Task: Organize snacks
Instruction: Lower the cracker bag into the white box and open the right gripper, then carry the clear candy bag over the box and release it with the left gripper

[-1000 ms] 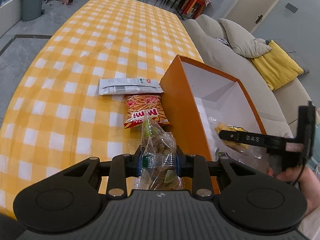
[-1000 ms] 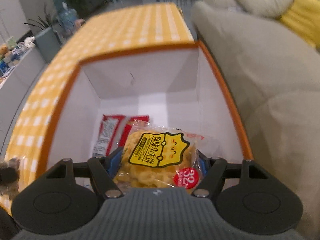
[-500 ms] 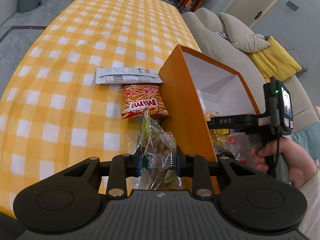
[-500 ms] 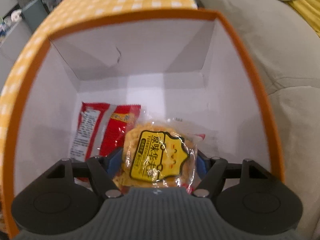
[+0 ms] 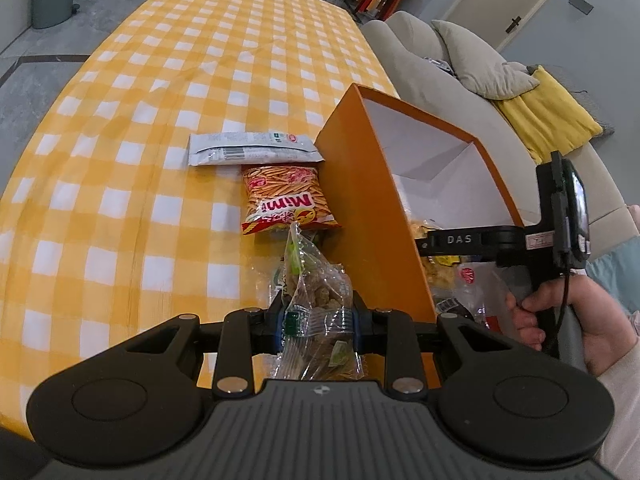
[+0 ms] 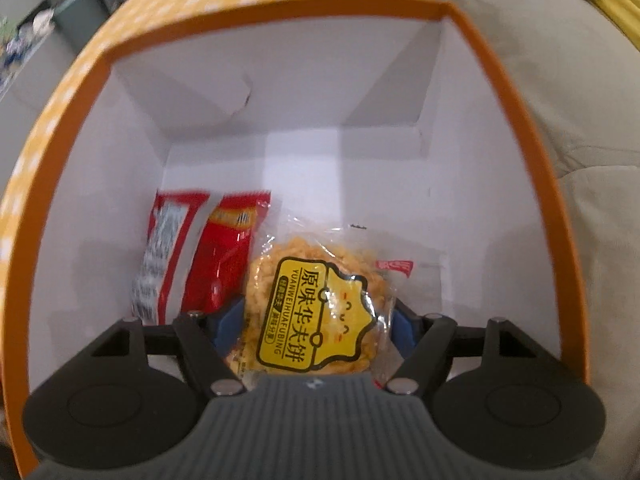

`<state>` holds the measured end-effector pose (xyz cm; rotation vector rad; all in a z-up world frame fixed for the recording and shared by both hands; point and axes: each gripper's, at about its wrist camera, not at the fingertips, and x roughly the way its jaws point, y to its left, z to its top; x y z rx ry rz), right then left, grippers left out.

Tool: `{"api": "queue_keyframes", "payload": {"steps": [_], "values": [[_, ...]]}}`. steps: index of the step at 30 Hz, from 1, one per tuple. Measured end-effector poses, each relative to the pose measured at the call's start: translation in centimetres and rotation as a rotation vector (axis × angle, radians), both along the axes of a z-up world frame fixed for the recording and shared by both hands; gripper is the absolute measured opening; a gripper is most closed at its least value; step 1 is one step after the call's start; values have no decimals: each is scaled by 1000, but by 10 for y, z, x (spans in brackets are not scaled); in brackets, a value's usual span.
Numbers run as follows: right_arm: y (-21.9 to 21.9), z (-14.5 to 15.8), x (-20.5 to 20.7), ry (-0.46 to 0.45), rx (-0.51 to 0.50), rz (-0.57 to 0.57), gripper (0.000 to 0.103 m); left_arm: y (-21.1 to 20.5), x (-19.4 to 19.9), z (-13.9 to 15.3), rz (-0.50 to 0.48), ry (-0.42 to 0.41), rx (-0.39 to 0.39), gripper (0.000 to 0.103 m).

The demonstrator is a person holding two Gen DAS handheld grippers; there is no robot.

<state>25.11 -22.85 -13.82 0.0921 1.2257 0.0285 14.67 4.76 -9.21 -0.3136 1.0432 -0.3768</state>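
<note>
My right hand-held gripper (image 6: pixel 316 330) sits low inside the orange box (image 6: pixel 558 216), its blue pads (image 6: pixel 226 326) set wide and pressing on either side of a clear-wrapped waffle biscuit pack (image 6: pixel 316 308). A red snack packet (image 6: pixel 216 252) lies on the box floor at the pack's ten o'clock. My left hand-held gripper (image 5: pixel 318 320) is narrowed onto a clear bag of brownish snacks (image 5: pixel 316 296), just beside the box's outer wall. On the yellow checked tabletop (image 5: pixel 160 128), at twelve o'clock from that bag, lie a Mimi stick-snack bag (image 5: pixel 286 196) and a grey-white sachet (image 5: pixel 250 148).
</note>
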Motion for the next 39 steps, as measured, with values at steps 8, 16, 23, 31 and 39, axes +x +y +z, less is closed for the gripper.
{"api": "queue_keyframes", "payload": {"steps": [8,16,23,31,39], "values": [[0,3,-3,24,75,-9,92,0,-3,5,-4,-8,2,32],[-2,41,-24,-63,134,12,94,-2,-10,22,37,-58,62,31],[-20,112,-60,-249,54,-3,100,-11,-16,42,40,-70,61,31],[-86,129,-85,-349,159,-176,100,-58,-12,53,-60,-68,42,31],[-139,101,-89,-328,313,-271,100,-129,-1,39,-156,-6,65,31]]}}
